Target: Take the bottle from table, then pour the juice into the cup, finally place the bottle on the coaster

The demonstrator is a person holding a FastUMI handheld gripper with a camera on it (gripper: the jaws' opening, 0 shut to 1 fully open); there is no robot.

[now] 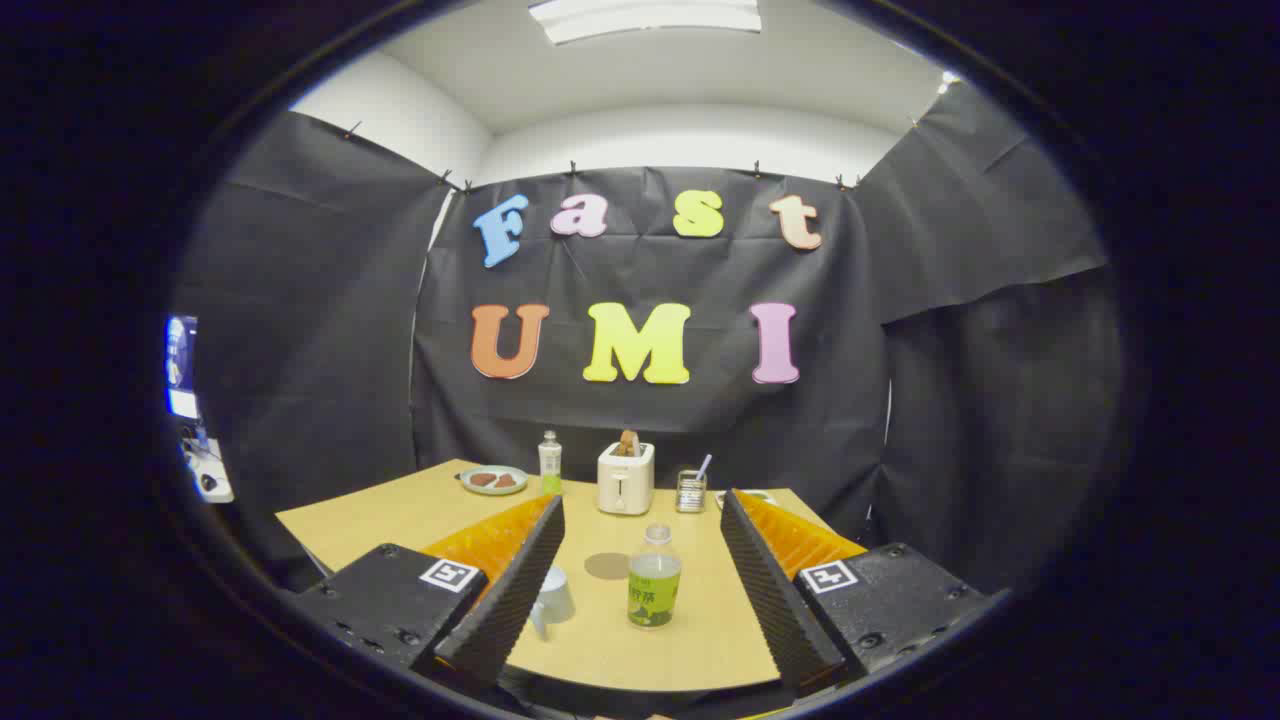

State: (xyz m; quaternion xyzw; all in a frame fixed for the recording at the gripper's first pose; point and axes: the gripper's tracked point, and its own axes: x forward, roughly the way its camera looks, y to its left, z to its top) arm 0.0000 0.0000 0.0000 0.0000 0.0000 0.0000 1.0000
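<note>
The gripper (640, 560) hangs spread wide, the bottle (654, 578) standing untouched between its fingers (cup (555, 597) beside it).

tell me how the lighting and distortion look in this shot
Gripper view: a ceiling light panel lights the booth evenly; fisheye bends the wooden table edges; the juice bottle between the open tool fingers is sharp; far toaster is small but clear.

Pale tan wooden surface (400, 515). Clear plastic bottle (654, 590) with green label and yellow-green juice. Light grey cup (556, 598). Round brown coaster (607, 566). Cream toaster (626, 480). Grey-green plate (494, 481) bearing reddish-brown pieces.
</note>
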